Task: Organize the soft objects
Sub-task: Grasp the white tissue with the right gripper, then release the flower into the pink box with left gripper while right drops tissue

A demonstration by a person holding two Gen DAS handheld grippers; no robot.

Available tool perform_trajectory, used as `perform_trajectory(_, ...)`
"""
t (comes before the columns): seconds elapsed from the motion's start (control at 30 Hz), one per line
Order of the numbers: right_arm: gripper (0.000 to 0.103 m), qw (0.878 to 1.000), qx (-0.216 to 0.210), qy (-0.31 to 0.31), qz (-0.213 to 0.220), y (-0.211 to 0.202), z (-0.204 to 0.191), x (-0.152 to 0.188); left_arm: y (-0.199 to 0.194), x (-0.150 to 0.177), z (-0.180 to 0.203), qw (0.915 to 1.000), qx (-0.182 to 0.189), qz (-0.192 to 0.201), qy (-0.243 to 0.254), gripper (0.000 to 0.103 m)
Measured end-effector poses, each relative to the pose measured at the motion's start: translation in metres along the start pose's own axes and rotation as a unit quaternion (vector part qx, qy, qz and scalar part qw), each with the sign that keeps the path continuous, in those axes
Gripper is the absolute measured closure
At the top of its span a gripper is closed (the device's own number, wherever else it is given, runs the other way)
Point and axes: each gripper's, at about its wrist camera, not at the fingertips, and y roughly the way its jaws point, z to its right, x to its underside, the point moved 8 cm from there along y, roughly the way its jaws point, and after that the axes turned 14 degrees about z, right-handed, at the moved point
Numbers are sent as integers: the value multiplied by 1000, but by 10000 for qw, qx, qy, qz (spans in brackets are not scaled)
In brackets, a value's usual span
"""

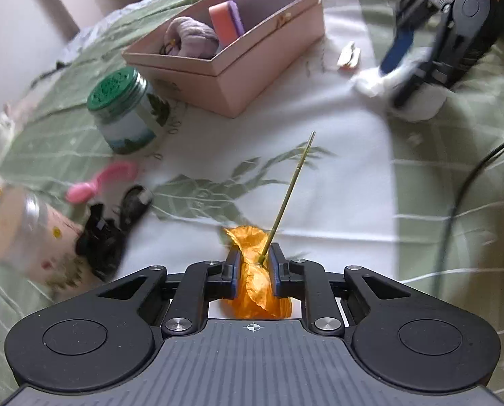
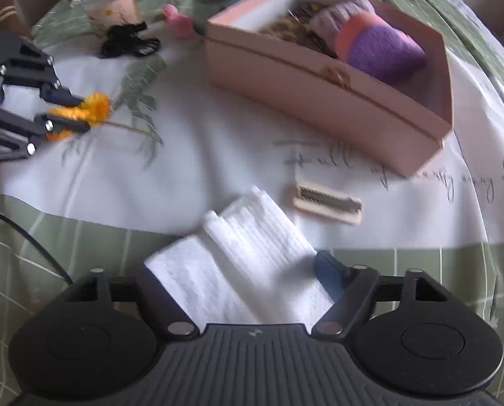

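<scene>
Both grippers, left gripper and right gripper, point steeply down.

You see a matt pink cardboard box, a fluffy white cloth, a crinkled orange fabric flower, and smooth printed bedding.

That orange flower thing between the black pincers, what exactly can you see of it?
The orange flower looks artificial: crinkled, fabric-like petals in bright orange on a thin, stiff, yellow-green stem. The stem sticks out past the fingertips, slanting away over the white and green tablecloth. The bloom sits squeezed between the two blue-padded fingers of the left gripper, with petals bulging out in front of and behind them. The right wrist view shows the same. Whether the bloom is touching the cloth cannot be told.
</scene>
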Motion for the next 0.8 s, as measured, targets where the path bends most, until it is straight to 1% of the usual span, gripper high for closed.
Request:
perform_trajectory(0.03, 81, 10000, -81, 23, 34, -6, -1, -4, -5, -2, 1, 9999, 50, 64, -100, 83)
perform_trajectory(0.07, 95, 9998, -143, 89, 52, -12, 0, -7, -8, -5, 3, 9998, 67, 124, -145, 83)
perform_trajectory(0.13, 95, 9989, -247, 267, 301, -34, 4, -17, -19, -15, 6, 9993, 53, 304, -208, 83)
perform_trajectory(0.2, 95, 9975, -220, 345, 572, -56, 10, -28, -33, -34, 5, 9977, 41, 571, -358, 84)
perform_trajectory(0.27, 95, 9936, -169, 541, 974, -85, 21, -47, -47, -65, -2, 9946, 16, 895, -520, 84)
perform_trajectory(0.33, 95, 9860, -104, 758, 1481, -117, 34, -75, -58, -108, -16, 9893, -41, 1300, -657, 84)
perform_trajectory(0.4, 95, 9779, -36, 854, 1908, -142, 45, -105, -61, -153, -38, 9802, -75, 1682, -1039, 83)
perform_trajectory(0.43, 95, 9728, 3, 942, 2117, -152, 52, -125, -59, -169, -47, 9755, -54, 1795, -1274, 83)
perform_trajectory(0.47, 95, 9687, 5, 1059, 2244, -157, 58, -142, -52, -187, -58, 9695, 32, 1908, -1538, 83)
perform_trajectory(0.5, 95, 9661, 2, 1164, 2304, -158, 63, -154, -41, -204, -71, 9608, 117, 2073, -1839, 82)
perform_trajectory(0.53, 95, 9636, 22, 1306, 2331, -154, 70, -170, -31, -213, -81, 9530, 156, 2180, -2097, 80)
perform_trajectory(0.57, 95, 9626, 83, 1434, 2298, -146, 77, -182, -17, -220, -92, 9436, 230, 2248, -2422, 80)
perform_trajectory(0.6, 95, 9617, 174, 1563, 2244, -137, 84, -190, 2, -225, -104, 9319, 317, 2274, -2809, 79)
perform_trajectory(0.63, 95, 9608, 254, 1751, 2135, -123, 91, -196, 17, -225, -112, 9225, 338, 2281, -3095, 79)
perform_trajectory(0.67, 95, 9592, 294, 2004, 1975, -105, 101, -200, 32, -224, -117, 9152, 348, 2259, -3320, 79)
perform_trajectory(0.7, 95, 9564, 310, 2253, 1835, -89, 110, -200, 48, -221, -120, 9122, 404, 2151, -3464, 78)
perform_trajectory(0.73, 95, 9530, 294, 2509, 1674, -70, 118, -198, 63, -216, -121, 9140, 456, 1943, -3531, 78)
perform_trajectory(0.77, 94, 9508, 267, 2717, 1464, -49, 126, -193, 75, -209, -124, 9183, 428, 1712, -3544, 78)
perform_trajectory(0.8, 94, 9498, 280, 2853, 1255, -29, 131, -185, 90, -201, -121, 9277, 311, 1362, -3463, 78)
